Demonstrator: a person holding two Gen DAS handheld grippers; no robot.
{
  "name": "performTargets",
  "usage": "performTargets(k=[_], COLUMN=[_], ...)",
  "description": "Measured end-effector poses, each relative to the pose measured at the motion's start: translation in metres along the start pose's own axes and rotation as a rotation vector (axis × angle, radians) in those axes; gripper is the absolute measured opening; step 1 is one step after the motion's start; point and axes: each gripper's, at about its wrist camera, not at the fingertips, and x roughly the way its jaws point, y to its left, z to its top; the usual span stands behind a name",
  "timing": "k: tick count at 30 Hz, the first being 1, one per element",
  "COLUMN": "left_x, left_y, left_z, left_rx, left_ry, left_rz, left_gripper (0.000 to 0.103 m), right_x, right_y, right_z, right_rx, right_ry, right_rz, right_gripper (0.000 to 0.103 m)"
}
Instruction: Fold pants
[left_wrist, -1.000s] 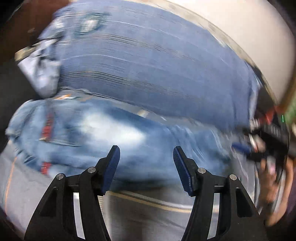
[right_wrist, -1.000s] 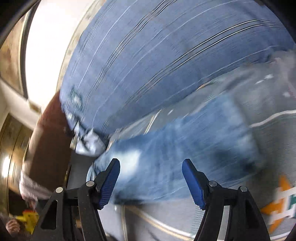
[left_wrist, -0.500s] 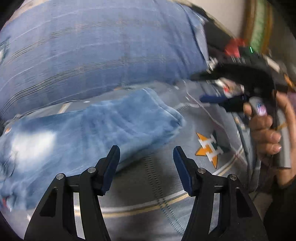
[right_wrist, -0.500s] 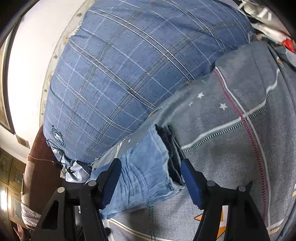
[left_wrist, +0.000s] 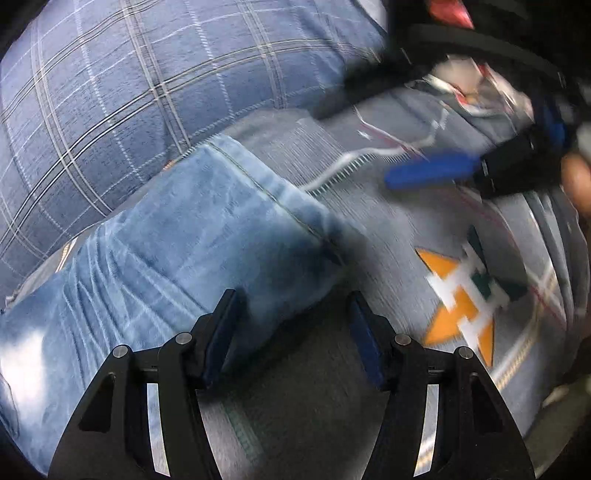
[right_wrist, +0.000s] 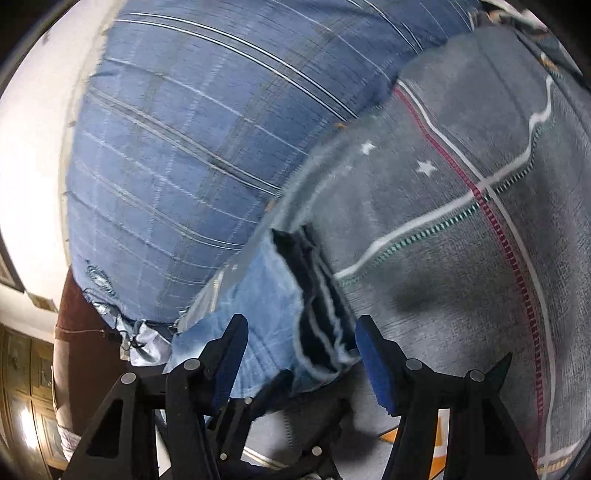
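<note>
Light blue jeans (left_wrist: 177, 251) lie folded lengthwise on a grey bedspread, with the leg hems stacked at their right end (right_wrist: 317, 325). My left gripper (left_wrist: 291, 325) is open, low over the near corner of the leg ends. My right gripper (right_wrist: 299, 350) is open, its jaws to either side of the hem stack, just above it. The right gripper also shows blurred at the upper right of the left wrist view (left_wrist: 436, 170). Neither gripper holds cloth.
A big blue plaid pillow (left_wrist: 147, 85) (right_wrist: 207, 140) lies right behind the jeans. The grey bedspread (right_wrist: 461, 221) has white and red stripes and an orange star patch (left_wrist: 458, 306). A white wall and wooden furniture stand at the left in the right wrist view.
Both grippers have swung along the jeans to the leg-hem end and come down close to it. Both stay open.
</note>
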Motion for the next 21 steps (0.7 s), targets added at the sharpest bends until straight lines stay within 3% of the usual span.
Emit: performTargets(k=[5, 10, 14, 17, 21], left_x=[0.01, 0.017, 0.015, 0.012, -0.006], left_y=[0.005, 0.0, -0.004, 0.008, 0.04], left_z=[0.014, 0.022, 0.023, 0.024, 0.021], left_rx=[-0.031, -0.064, -0.053, -0.101, -0.262], left_ry=[0.028, 0.05, 0.031, 0.033, -0.011], left_rz=[0.012, 0.009, -0.022, -0.083, -0.219], left_gripper=[0.057, 0.057, 0.02, 0.013, 0.012], right_x=[0.008, 0.01, 0.026, 0.029, 0.033], right_y=[-0.024, -0.032, -0.038, -0.041, -0.039], right_z=[0.004, 0.006, 0.006, 0.004, 0.005], right_rx=[0.122, 0.155, 0.19, 0.197, 0.191], right_ry=[0.042, 0.031, 0.071, 0.079, 0.085], right_rz=[0.06, 0.059, 0.096, 0.099, 0.112], right_gripper=[0.06, 0.06, 0.06, 0.06, 0.06])
